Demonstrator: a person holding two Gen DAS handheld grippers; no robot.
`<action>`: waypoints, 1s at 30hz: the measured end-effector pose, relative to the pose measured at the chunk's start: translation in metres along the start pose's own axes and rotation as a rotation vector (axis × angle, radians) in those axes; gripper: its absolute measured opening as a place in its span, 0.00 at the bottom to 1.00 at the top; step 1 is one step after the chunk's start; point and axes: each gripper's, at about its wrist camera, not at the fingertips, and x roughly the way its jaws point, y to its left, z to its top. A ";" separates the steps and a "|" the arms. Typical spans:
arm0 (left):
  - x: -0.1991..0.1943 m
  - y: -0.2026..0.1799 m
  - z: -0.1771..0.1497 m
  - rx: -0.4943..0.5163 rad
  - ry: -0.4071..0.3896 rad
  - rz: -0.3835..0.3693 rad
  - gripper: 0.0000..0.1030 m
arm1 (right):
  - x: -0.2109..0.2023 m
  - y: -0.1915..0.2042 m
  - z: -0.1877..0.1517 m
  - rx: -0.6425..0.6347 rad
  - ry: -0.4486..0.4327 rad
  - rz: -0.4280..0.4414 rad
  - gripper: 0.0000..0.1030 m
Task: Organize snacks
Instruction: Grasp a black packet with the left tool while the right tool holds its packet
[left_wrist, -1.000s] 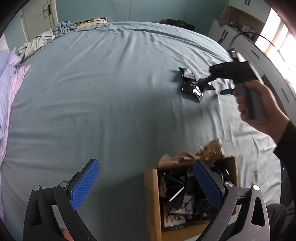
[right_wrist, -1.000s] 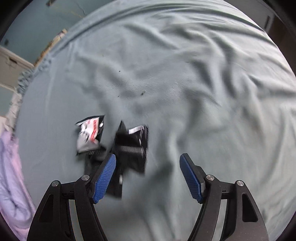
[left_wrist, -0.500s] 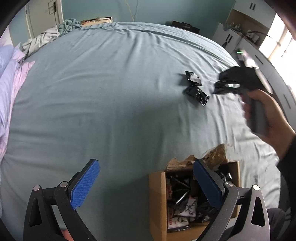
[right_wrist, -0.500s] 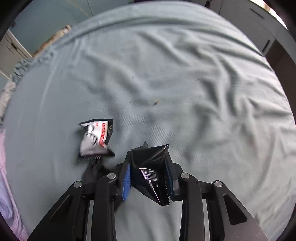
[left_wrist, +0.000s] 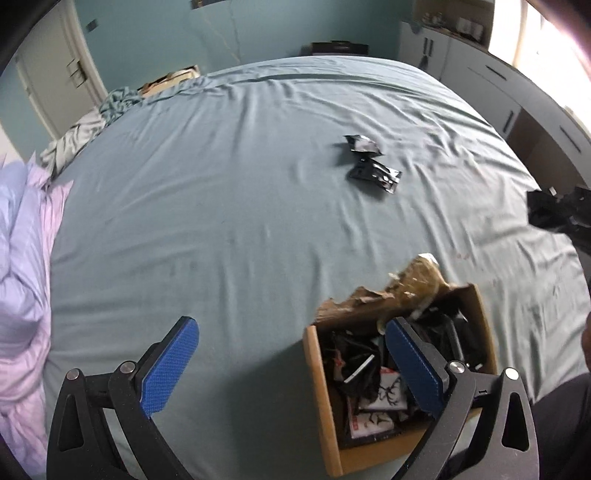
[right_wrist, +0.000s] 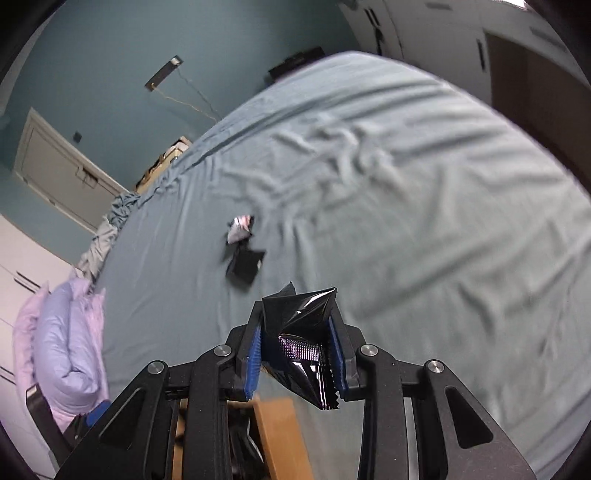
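A: Right tool (right_wrist: 297, 352) here, blue pads clamped on a crumpled glossy black foil snack packet (right_wrist: 301, 332), which sits pinched between its two fingers and pokes out ahead of the tips, off the bed.

B: And the left tool (left_wrist: 291, 363)?

A: Spread wide, nothing between its blue pads. Under its right-hand finger sits the brown cardboard box with a torn flap (left_wrist: 317, 384), stuffed with black and white snack packets.

B: Anything left out on the wrinkled grey-blue bed sheet (left_wrist: 221, 206)?

A: Two black foil packets (left_wrist: 373, 171), lying well ahead of the left tool, touching each other. From the right tool they're ahead and slightly left, blurred. The box edge shows just beneath that tool's fingers.

B: And off to the left tool's left?

A: A lilac quilted duvet (left_wrist: 22, 280), bunched up.
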 end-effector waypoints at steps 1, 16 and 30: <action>-0.001 -0.003 0.002 0.014 -0.003 -0.002 1.00 | 0.002 -0.006 0.002 0.002 0.010 0.005 0.28; 0.069 -0.098 0.126 0.207 0.084 -0.036 1.00 | 0.057 -0.058 0.038 0.229 0.096 -0.034 0.28; 0.197 -0.107 0.196 0.093 0.234 0.023 1.00 | 0.077 -0.055 0.032 0.253 0.154 0.002 0.28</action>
